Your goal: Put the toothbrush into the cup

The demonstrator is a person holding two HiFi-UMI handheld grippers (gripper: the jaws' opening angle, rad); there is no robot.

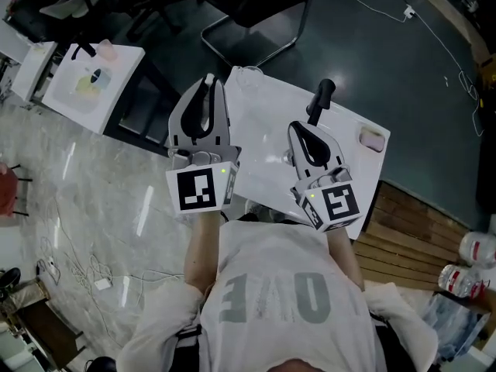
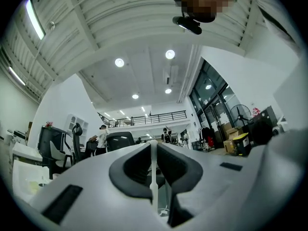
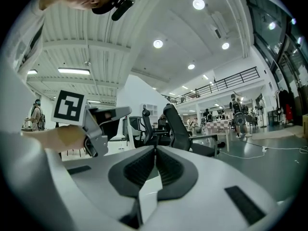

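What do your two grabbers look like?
The left hand-held gripper and the right hand-held gripper are pale grey with black-lined jaws. Each carries a white cube with a black square marker. The person wears a white T-shirt with grey print.

White table (image 1: 263,115), mostly bare. At far edge, black stick (image 1: 322,98), leaning partly over it. Near right corner, small pink thing (image 1: 373,139), well apart from stick.

Left gripper (image 1: 208,84) and right gripper (image 1: 299,129) over white table (image 1: 263,107), pink object (image 1: 373,139) near its edge
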